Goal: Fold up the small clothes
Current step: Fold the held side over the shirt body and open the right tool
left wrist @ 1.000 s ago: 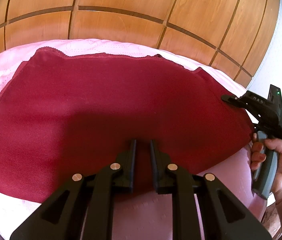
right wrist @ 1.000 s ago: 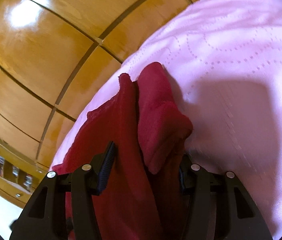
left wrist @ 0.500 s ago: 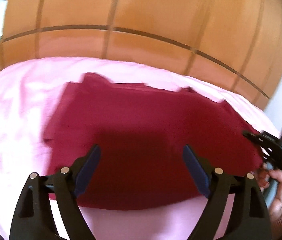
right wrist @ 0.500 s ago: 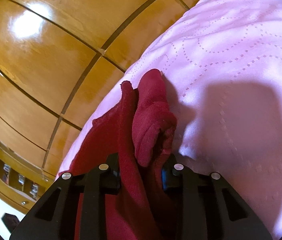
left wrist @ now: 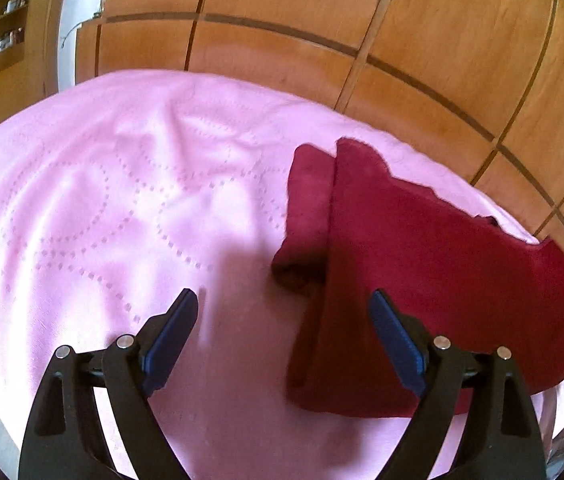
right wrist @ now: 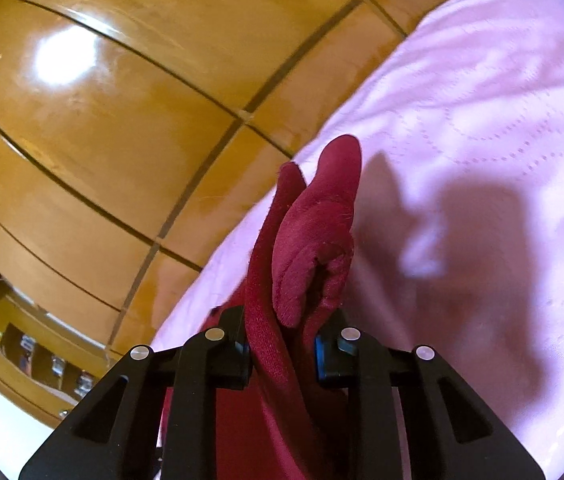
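red cloth (left wrist: 442, 280) on the pink bed cover (left wrist: 122, 200), over on the right side in the left view. already folded at least once, by the look of it, with a smaller flap poking out on its left.

left gripper (left wrist: 282, 340) wide open, nothing in it. hovering just above the cover, with the near left corner of the cloth sitting between the two fingers, closer to the right one. most of the cloth off ahead and to the right.

right gripper (right wrist: 282, 348) squeezed tight on a bunched edge of the cloth (right wrist: 314, 248). folds sticking up and forward out of the pinch, pointing away along the fingers. in the left view, just a dark bit showing at the far right edge of the cloth, likely the right gripper.

long way of the cloth running from the near left corner up to the far right, toward the wood wall (left wrist: 362, 20).

so: right side held, left side loose. left gripper the nearer one to the loose corner and the flap. probably a small move ahead and a little right, then a pinch on that near edge. then both ends could be lifted for the next fold. cannot tell how many layers lie at that corner, so some risk of grabbing only the top one.
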### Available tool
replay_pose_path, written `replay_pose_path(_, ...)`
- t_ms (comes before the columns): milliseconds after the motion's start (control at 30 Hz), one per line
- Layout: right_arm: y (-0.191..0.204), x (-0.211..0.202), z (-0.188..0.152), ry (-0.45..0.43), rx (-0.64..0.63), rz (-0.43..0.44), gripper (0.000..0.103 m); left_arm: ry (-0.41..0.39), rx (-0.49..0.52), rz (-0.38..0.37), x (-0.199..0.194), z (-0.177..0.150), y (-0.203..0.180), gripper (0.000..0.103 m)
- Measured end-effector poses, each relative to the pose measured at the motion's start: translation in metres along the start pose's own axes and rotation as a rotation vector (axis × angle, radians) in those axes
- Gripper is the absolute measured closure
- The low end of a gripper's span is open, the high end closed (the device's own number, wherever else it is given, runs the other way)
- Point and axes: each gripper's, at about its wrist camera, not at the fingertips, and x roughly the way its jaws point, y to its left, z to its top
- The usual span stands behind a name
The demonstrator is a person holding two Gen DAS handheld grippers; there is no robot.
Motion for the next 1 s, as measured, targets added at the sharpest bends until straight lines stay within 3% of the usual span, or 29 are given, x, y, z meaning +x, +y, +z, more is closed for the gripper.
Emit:
replay_pose_path(200, 0.038, -0.006, -0.005, -0.006, -0.048, 0.045, 0.082, 0.004, 0.018, -0.015, 0.003, -0.006, -0.001, 0.014)
replay_pose_path(333, 0.068, -0.007, -0.011, 0.001, -0.096, 0.067, 0.082, -0.022, -0.027, -0.012, -0.001, -0.002, 0.01, 0.013)
replay_pose_path(600, 0.12, 0.008, -0.028, 0.05, -0.181, 0.066, 0.082, -0.026, -0.043, -0.019, -0.006, -0.003, 0.021, 0.013)
replay_pose_path(1000, 0.182, 0.065, -0.091, 0.234, -0.286, 0.147, 0.082, -0.035, -0.119, -0.014, -0.016, 0.0, 0.047, 0.013)
